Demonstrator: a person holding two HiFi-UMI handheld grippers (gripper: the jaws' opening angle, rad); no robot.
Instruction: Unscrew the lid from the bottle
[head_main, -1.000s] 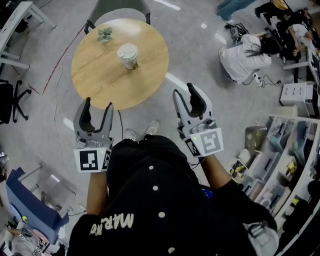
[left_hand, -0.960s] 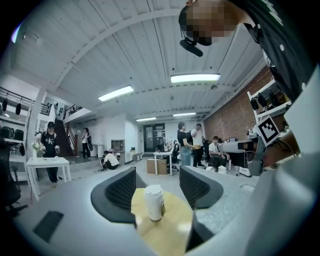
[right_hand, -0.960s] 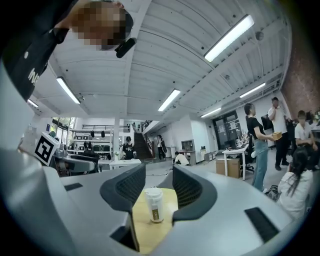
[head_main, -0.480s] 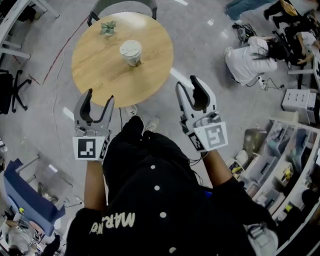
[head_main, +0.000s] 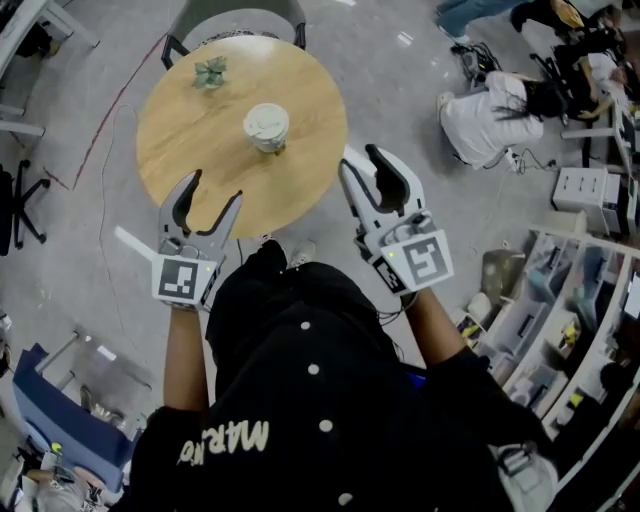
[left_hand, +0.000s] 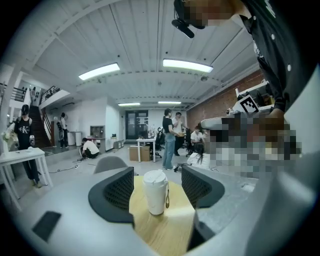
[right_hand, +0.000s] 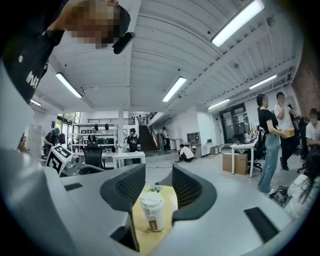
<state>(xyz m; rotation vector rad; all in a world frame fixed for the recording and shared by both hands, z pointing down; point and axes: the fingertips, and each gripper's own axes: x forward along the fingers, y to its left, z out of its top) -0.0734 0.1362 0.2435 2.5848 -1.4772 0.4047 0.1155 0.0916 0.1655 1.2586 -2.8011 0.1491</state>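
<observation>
Head view: the bottle (head_main: 266, 127) stands upright near the middle of the round wooden table (head_main: 165, 150), lid on top, its long axis straight up. My left tongs (head_main: 214, 190) reach over the table's near edge, below and left of the bottle. My right tongs (head_main: 360, 160) hover at the table's right rim, to the bottle's right. Both point roughly at it and both are well apart from it. A small green thing (head_main: 210, 72) lies at the far side, out of the way.

Left gripper view: my jaws stand wide with nothing pressed between the pads. The bottle shows dead ahead in the gap, upright on the wood, its white lid (left_hand: 154, 176) level with the pads. It looks large here, so I judge this hand the nearer one, fit to take the body.

Right gripper view: these jaws stand narrower, yet apart and empty. The bottle again sits in line between them but smaller and lower, so farther off. This hand must come in higher to reach the lid.
</observation>
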